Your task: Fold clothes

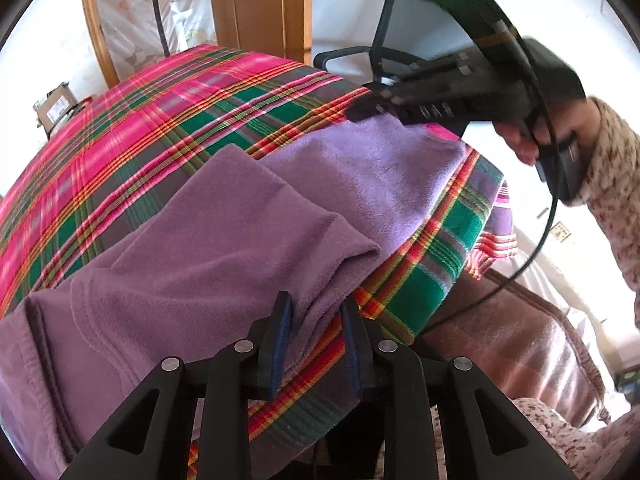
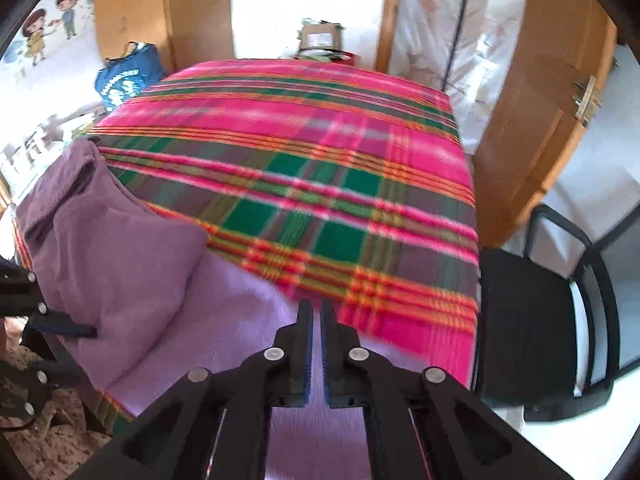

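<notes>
A purple fleece garment (image 1: 224, 240) lies partly folded near the front edge of a table under a pink and green plaid cloth (image 1: 140, 120). My left gripper (image 1: 316, 320) is open at that edge. A folded edge of the garment lies between its fingers, and the right pad stands clear of it. My right gripper (image 1: 356, 114), held in a hand with a floral sleeve, hovers with its tip at the garment's far corner. In the right wrist view the right gripper (image 2: 316, 308) is shut with nothing between its pads, over the garment (image 2: 112, 248), which bunches up at the left.
A black office chair (image 2: 560, 320) stands by the table's right side, with a wooden door (image 2: 540, 120) behind it. A blue bag (image 2: 124, 76) and a cardboard box (image 2: 320, 36) sit beyond the far edge. A brown cushion (image 1: 520, 340) lies below the table corner.
</notes>
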Action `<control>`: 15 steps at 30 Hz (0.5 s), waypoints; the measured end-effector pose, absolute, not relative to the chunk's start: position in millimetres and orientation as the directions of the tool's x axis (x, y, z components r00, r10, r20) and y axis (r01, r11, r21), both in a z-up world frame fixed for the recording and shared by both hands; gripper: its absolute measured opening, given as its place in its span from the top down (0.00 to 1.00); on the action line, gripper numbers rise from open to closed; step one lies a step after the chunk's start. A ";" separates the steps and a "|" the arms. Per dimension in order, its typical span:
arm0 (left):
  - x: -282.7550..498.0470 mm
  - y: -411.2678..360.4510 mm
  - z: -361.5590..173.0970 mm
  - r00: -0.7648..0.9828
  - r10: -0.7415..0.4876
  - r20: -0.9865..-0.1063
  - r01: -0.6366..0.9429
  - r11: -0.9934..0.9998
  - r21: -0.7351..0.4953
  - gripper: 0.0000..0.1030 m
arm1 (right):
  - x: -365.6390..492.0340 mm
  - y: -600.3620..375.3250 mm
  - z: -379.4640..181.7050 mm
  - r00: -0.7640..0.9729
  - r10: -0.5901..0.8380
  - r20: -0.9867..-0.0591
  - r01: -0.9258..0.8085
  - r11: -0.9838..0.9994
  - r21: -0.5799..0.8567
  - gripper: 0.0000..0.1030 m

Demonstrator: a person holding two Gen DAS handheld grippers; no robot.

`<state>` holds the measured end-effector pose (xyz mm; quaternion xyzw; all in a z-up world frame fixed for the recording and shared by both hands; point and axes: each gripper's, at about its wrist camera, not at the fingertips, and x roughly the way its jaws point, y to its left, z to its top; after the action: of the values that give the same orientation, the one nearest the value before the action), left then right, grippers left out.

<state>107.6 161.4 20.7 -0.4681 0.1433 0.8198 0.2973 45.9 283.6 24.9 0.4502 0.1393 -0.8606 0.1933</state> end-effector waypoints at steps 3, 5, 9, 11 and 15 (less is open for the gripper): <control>106.4 157.5 23.9 -0.366 0.385 -0.847 -0.616 -0.782 -0.090 0.75 | 53.6 294.9 12.4 -0.519 -0.123 -0.846 0.388 -0.916 -0.105 0.92; 109.4 156.3 26.8 -0.364 0.399 -0.842 -0.624 -0.775 -0.098 0.75 | 57.2 304.8 7.6 -0.531 -0.070 -0.844 0.336 -0.932 -0.134 0.84; 119.8 152.2 33.6 -0.354 0.432 -0.830 -0.644 -0.756 -0.119 0.75 | 59.7 331.9 13.7 -0.559 -0.011 -0.829 0.195 -0.974 -0.119 0.80; 123.8 149.7 36.8 -0.351 0.442 -0.825 -0.653 -0.747 -0.123 0.75 | 61.2 345.8 17.9 -0.563 -0.020 -0.826 0.128 -0.990 -0.064 0.79; 125.9 137.8 46.7 -0.344 0.487 -0.803 -0.650 -0.740 -0.170 0.75 | 61.9 354.3 24.3 -0.596 -0.078 -0.800 0.091 -0.995 0.029 0.73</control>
<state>125.9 137.8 46.7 -0.4539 0.0900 0.8149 0.3490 61.9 354.3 24.3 0.4472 0.0073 -0.8931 0.0475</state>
